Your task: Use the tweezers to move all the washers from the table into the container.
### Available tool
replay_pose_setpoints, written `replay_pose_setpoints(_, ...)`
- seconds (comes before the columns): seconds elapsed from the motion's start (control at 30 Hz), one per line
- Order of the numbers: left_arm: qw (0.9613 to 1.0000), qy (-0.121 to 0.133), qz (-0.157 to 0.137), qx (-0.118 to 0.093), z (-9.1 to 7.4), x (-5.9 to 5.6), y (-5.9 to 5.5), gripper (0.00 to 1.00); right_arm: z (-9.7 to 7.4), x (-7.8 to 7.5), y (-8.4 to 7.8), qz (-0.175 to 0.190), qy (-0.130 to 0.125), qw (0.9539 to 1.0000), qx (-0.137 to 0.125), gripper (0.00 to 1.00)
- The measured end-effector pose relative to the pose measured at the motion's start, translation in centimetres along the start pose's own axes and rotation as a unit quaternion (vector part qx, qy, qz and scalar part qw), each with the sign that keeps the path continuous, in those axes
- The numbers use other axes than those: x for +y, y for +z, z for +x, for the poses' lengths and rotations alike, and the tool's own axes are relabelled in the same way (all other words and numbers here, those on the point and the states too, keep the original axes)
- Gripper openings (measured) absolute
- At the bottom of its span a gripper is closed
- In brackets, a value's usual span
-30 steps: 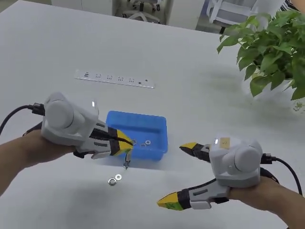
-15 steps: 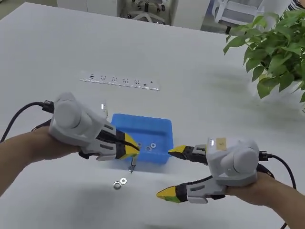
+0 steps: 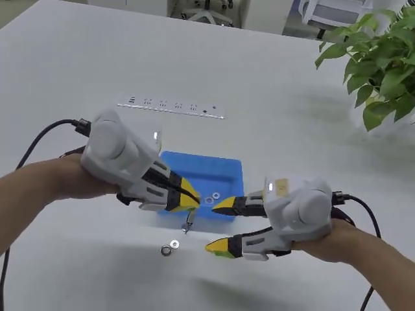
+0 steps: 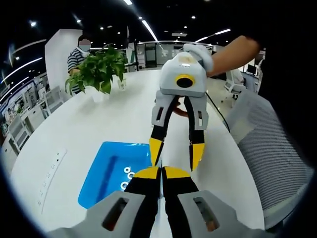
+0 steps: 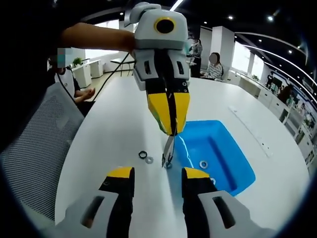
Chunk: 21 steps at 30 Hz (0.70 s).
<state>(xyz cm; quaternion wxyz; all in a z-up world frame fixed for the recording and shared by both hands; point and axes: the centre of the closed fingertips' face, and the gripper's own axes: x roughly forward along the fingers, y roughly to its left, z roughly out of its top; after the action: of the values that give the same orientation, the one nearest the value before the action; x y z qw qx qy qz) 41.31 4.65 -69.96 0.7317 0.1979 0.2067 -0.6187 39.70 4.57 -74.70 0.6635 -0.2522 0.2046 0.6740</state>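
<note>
- Left tongs [image 3: 189, 199]: clamped shut on slim metal tweezers [image 3: 188, 223], whose tip hangs just beside the front wall of the shallow blue plastic container [image 3: 222, 171].
- Right tongs [image 3: 220, 227]: wide open, empty, now drawn closer to the tweezers.
- Two small steel washers [image 3: 170, 247] remain on the white tabletop [image 3: 272, 103], so the transfer is judged unfinished.

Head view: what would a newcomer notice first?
At centre frame, the left hand-held gripper is shut on tweezers, which point down at the white table just in front of the blue container. The right hand-held gripper hangs open close beside them, with its jaws facing the tweezers. Two washers lie on the table near the tweezers' tip, and more are inside the container.
</note>
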Motion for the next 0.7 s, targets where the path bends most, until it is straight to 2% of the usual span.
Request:
replay_pose_setpoints(0.43,1.0,-0.006,-0.005,0.002,-0.3,-0.1,-0.3,0.05,2.7,-0.8,0.5,-0.025,0.02,0.9995,0.005,0.23)
replay_pose_setpoints(0.7,0.9999,-0.009,-0.007,0.002,-0.3,-0.3,-0.3,0.05,3.7,-1.1,0.7,-0.041,0.024,0.9988,0.012,0.13)
